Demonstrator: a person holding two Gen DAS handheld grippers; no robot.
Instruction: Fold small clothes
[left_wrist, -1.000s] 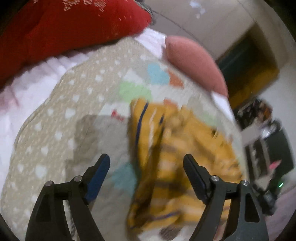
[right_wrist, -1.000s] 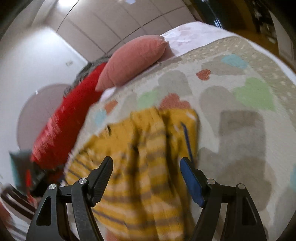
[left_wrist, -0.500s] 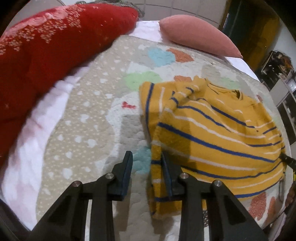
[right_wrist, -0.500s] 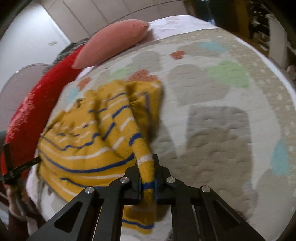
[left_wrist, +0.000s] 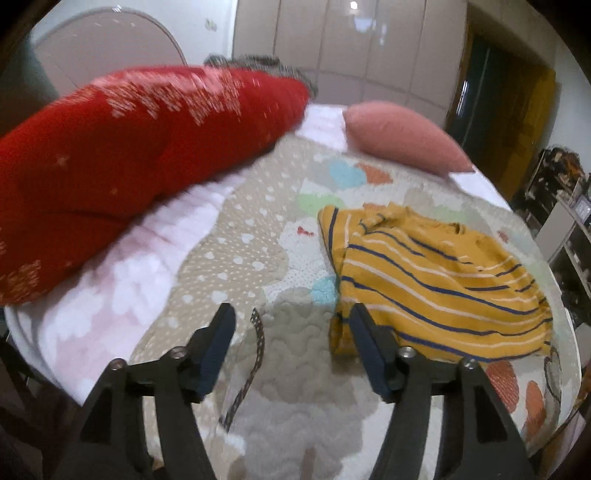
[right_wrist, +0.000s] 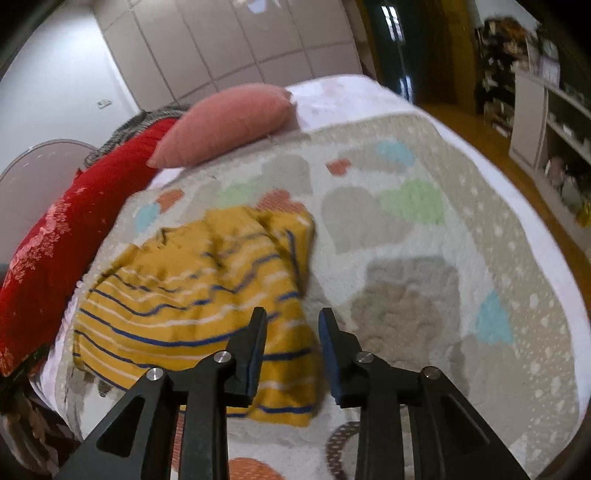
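A small yellow shirt with blue and white stripes lies rumpled on the patterned quilt; it also shows in the right wrist view. My left gripper is open and empty, above the quilt just left of the shirt's near corner. My right gripper is partly open and empty, raised over the shirt's near right edge, not touching the cloth.
A big red cushion and a pink pillow lie at the head of the bed. A dotted strap lies on the quilt near my left gripper. The bed's edge is close in front. Shelves stand at the right.
Both grippers had closed on the shirt's near corners half a second ago. Now both have opened, let go and drawn back; the shirt lies on the quilt.
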